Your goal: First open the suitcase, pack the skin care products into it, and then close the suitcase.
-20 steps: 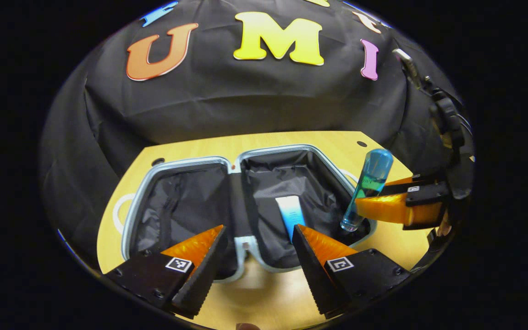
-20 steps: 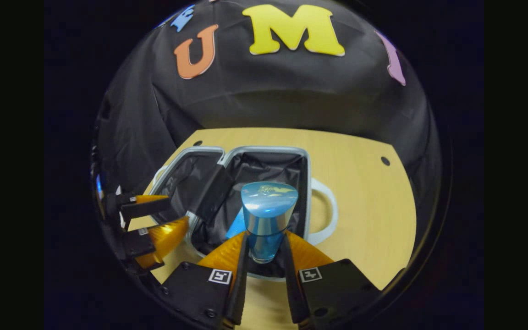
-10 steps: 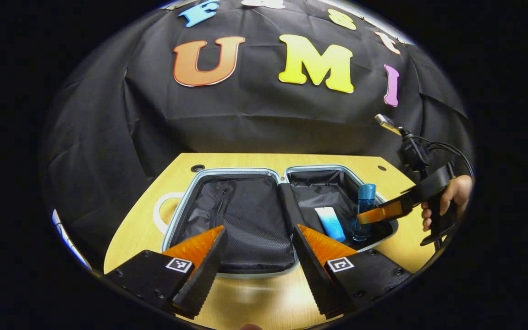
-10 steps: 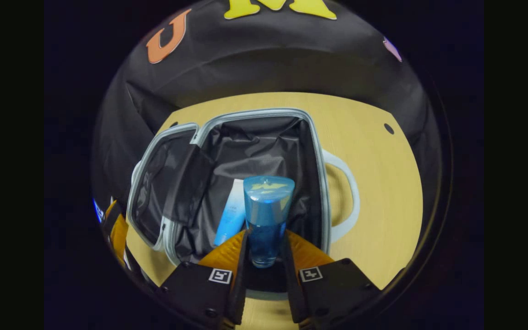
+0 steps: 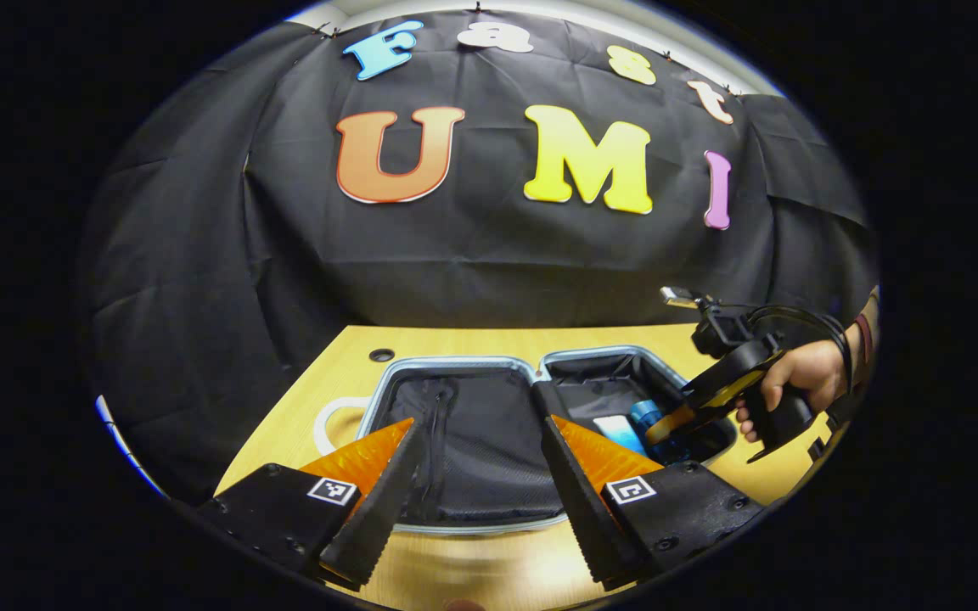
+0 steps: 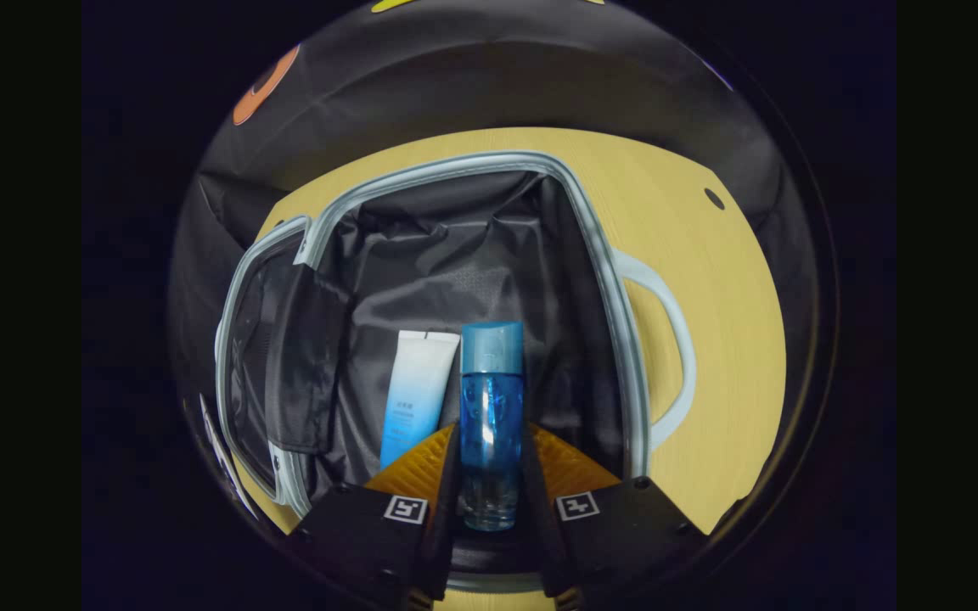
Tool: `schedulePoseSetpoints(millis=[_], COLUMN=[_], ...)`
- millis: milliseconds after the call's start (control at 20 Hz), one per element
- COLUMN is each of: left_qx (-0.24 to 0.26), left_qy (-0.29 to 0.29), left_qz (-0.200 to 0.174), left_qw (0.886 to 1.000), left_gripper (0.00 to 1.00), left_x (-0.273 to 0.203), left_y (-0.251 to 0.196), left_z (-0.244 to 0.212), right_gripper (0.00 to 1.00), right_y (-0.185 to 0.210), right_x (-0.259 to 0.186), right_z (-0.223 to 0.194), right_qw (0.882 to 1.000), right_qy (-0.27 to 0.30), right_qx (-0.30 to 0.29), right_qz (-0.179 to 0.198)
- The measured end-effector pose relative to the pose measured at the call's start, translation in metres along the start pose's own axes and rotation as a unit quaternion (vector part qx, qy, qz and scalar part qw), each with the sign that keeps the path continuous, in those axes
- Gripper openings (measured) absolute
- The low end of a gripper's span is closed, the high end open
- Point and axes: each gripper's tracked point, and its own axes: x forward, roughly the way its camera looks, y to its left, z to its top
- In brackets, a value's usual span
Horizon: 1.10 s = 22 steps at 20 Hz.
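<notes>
Right gripper clamped on the blue bottle — bottle lies low inside the open suitcase, just beside the white-blue tube. Left gripper spread wide, holding nothing, above the suitcase's other half on the bench.

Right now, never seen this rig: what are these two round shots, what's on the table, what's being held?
No robot here: a person holds a two-finger tool in each hand, and a fisheye camera rides on each, looking along its fingers.

Left gripper view: the left tool hangs open and empty over the near edge of an open suitcase on a wooden table. At the right, a hand holds the right tool, reaching into the case's right half.

Right gripper view: the right tool is shut on a blue bottle, low inside that half beside a white and blue tube lying on the dark lining.
</notes>
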Motion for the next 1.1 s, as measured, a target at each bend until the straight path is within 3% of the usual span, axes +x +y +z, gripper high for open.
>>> schedulePoseSetpoints(millis=[150, 300, 500, 700, 850, 1000, 1100], left_qx=[-0.005, -0.041, -0.093, -0.18, -0.294, -0.437, -0.482], left_qy=[-0.019, -0.025, -0.011, -0.018, -0.017, -0.021, -0.002], left_qz=[0.005, 0.025, 0.067, 0.085, 0.083, 0.053, 0.068], left_qw=[1.0, 0.999, 0.993, 0.98, 0.952, 0.898, 0.874], left_gripper=[0.91, 0.91, 0.91, 0.94, 0.94, 0.94, 0.94], left_x=[0.0, 0.005, 0.011, 0.023, 0.039, 0.059, 0.069], left_y=[0.005, 0.028, 0.082, 0.132, 0.159, 0.174, 0.188], left_z=[0.011, 0.009, -0.01, -0.03, -0.056, -0.074, -0.107], right_gripper=[0.43, 0.77, 0.8, 0.78, 0.78, 0.8, 0.77], right_y=[0.003, 0.008, 0.018, -0.007, -0.037, -0.064, -0.086], right_x=[-0.006, -0.049, -0.134, -0.226, -0.278, -0.321, -0.355], right_z=[0.005, 0.039, 0.078, 0.095, 0.083, 0.067, 0.063], right_qw=[1.0, 0.995, 0.982, 0.963, 0.949, 0.937, 0.925], right_qy=[-0.014, -0.097, -0.186, -0.269, -0.313, -0.341, -0.368], right_qx=[0.002, -0.007, -0.003, 0.001, -0.037, -0.061, -0.055], right_qz=[0.001, 0.009, 0.035, 0.025, -0.009, -0.045, -0.082])
